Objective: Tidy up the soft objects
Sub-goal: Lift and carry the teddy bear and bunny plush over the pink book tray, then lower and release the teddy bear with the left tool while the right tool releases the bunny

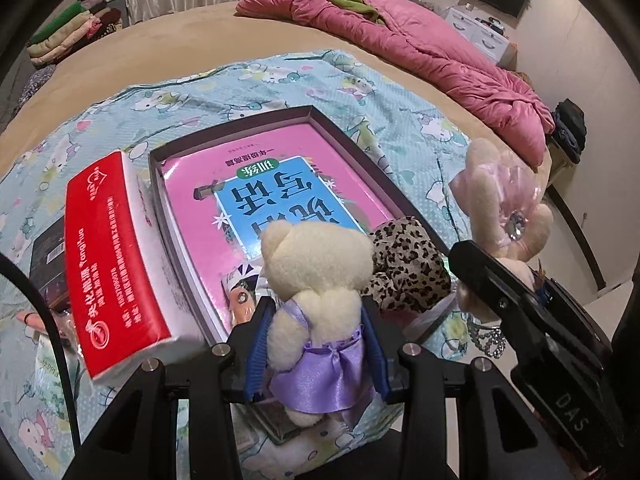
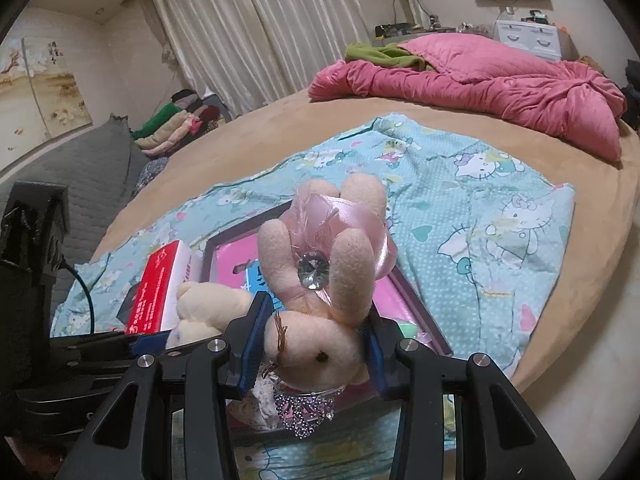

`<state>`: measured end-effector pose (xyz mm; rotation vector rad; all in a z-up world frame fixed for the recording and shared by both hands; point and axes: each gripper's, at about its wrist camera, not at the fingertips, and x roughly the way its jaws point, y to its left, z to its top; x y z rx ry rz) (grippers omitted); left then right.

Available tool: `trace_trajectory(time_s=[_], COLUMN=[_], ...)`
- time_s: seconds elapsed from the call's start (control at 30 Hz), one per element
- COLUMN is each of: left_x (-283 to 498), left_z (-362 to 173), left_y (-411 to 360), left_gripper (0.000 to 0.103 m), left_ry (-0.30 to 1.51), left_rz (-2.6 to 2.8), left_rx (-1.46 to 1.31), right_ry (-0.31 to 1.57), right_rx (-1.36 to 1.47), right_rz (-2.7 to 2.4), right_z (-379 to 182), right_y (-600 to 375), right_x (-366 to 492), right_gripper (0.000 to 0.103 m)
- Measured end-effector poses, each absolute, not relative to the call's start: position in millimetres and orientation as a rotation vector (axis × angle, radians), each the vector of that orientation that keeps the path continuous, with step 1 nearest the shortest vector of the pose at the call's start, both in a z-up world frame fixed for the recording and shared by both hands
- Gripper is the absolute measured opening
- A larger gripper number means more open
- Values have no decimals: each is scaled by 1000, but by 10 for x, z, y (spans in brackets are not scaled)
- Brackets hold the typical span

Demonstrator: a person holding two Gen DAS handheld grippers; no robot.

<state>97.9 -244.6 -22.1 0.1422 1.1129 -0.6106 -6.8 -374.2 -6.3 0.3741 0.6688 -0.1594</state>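
The left gripper (image 1: 316,344) is clamping a cream teddy bear in a lilac satin dress (image 1: 316,304), its blue pads pressing on the bear's waist from both sides, so the head is standing up clear of the jaws. The right gripper (image 2: 316,344) is gripping a pale pink plush rabbit (image 2: 320,336) by the head, ears pointing away from the camera, with a pink ribbon bow and a clear gem (image 2: 313,276) sitting between them. A beaded trinket (image 2: 304,412) is hanging under the rabbit's chin.

Both toys are being carried side by side, near each other, above a shallow dark box (image 1: 352,136) lying on a cartoon-cat sheet (image 1: 280,72) spread over the bed (image 1: 200,28). Holding each toy by its firm middle or head is probably keeping it from flopping while it is lowered.

Inside the box, a pink book with a blue panel (image 1: 248,184) is covering most of the floor, and a leopard-print piece (image 1: 404,264) is resting at the near right edge. A red and white tissue pack (image 1: 116,256) is leaning against the box's left wall, outside it. The box looks like the intended place for the soft toys. A pink quilt (image 1: 432,52) is bunched at the far side of the bed.
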Motion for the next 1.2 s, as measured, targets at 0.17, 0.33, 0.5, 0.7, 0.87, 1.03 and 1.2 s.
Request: trace_trajectory(time_s=[0.17, 0.33, 0.5, 0.7, 0.87, 1.03, 1.2], left_x=[1029, 1061, 1076, 1086, 1094, 1099, 1097], left_z=[-290, -367, -439, -496, -519, -530, -538], left_y=[-2467, -2463, -2447, -2431, -2418, -2412, -2403], left_gripper=[43, 43, 43, 43, 43, 43, 43], left_ry=[1130, 1142, 1156, 1166, 1168, 1167, 1163], left_rz=[-611, -606, -601, -601, -599, -601, -602], left_rx=[146, 149, 145, 144, 145, 142, 128], right_ry=[687, 728, 770, 804, 825, 831, 829], right_rx=[370, 385, 392, 393, 414, 435, 461], right_rz=[-149, -144, -145, -139, -131, -125, -115], right_z=[-92, -199, -312, -422, -504, -551, -577], right_y=[-3730, -3778, -3811, -3810, -3814, -3826, -3848], right_x=[26, 150, 269, 350, 382, 393, 386], right_gripper=[44, 44, 44, 45, 46, 47, 48])
